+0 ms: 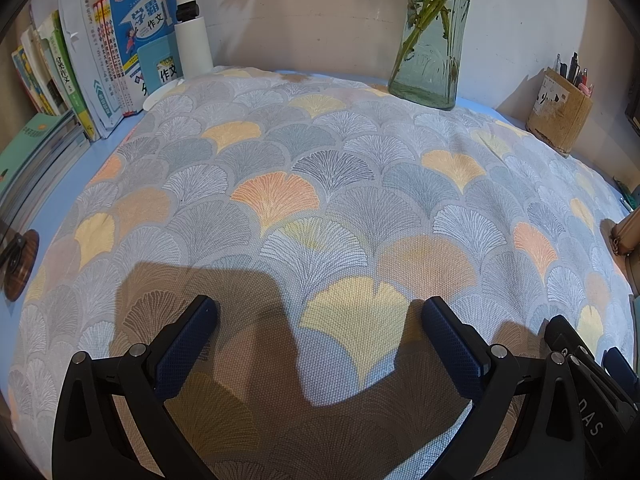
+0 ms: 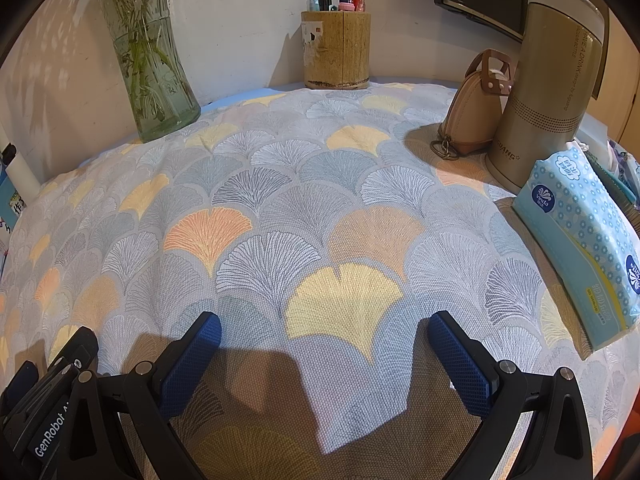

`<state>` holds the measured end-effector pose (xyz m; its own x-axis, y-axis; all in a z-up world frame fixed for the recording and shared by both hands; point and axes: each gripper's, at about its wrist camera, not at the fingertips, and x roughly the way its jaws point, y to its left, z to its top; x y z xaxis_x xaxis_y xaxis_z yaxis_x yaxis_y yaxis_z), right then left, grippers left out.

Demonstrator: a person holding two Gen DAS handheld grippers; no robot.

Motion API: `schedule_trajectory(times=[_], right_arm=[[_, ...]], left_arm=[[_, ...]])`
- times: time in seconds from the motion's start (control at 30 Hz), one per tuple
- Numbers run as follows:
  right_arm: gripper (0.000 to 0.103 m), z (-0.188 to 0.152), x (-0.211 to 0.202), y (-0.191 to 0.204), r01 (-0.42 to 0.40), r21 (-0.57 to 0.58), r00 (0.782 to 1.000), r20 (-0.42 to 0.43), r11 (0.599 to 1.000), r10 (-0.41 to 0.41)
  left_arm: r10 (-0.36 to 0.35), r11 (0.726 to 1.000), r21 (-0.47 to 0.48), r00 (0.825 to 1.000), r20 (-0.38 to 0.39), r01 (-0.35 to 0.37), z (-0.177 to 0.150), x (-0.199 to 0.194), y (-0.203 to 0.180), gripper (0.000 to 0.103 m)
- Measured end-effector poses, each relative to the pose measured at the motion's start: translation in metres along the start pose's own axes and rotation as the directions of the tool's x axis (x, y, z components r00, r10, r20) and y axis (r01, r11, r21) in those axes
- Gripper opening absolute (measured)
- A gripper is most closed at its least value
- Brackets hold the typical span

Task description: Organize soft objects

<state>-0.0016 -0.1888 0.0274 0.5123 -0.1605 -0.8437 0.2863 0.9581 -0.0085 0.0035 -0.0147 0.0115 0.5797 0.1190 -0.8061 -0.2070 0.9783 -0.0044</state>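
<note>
Cushion (image 1: 320, 200) with a ginkgo-leaf print in grey, yellow and orange pretty much covers the whole blue desk (image 1: 60, 208), puffed up in the middle. Left gripper (image 1: 318, 312) sits over the near part of it, fingers spread wide with nothing between them, and the right gripper (image 2: 324, 326) is right next to it, also spread and empty. A glass vase (image 2: 156, 80) of green stems and a pen holder (image 2: 336, 52) stand along the back wall. Books (image 1: 100, 60) are lined up on the left side. A tissue pack (image 2: 580, 240), flask (image 2: 548, 88) and small tan pouch (image 2: 472, 112) rest on the cushion's right side.
</note>
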Motion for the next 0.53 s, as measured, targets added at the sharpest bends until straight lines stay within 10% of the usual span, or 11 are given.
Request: schedule_trajectory(times=[0.53], right_arm=[[0.103, 0.0, 0.0001, 0.0, 0.0, -0.001, 1.0, 0.0, 1.0, 0.0]], left_arm=[[-0.003, 1.0, -0.002, 1.0, 0.0, 0.003, 0.0003, -0.0002, -0.0015, 0.102]])
